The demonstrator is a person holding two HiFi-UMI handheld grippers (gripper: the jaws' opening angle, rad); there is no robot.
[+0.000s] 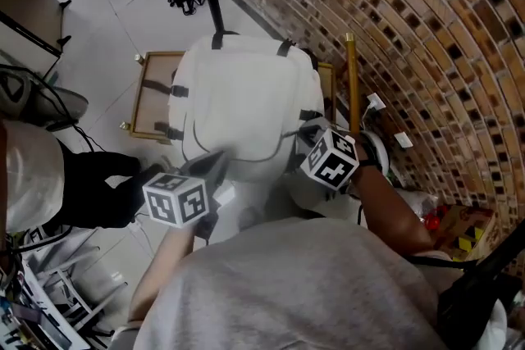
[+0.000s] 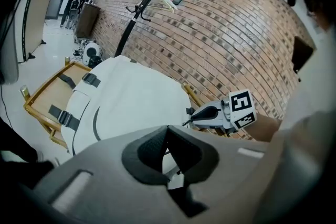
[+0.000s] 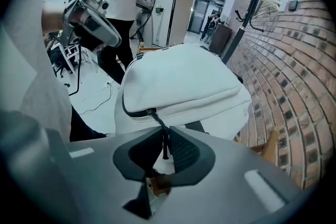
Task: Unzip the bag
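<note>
Lying on one wooden chair beside a brick wall is one white bag. Two grippers work at its near edge. The right gripper has its jaws closed on the single black zip pull. The left gripper, at the bag's near left corner, has its jaw tips together; whether they pinch fabric cannot be told.

White backpack on wooden chair; dark zip closed, black pull cord at its end.
</note>
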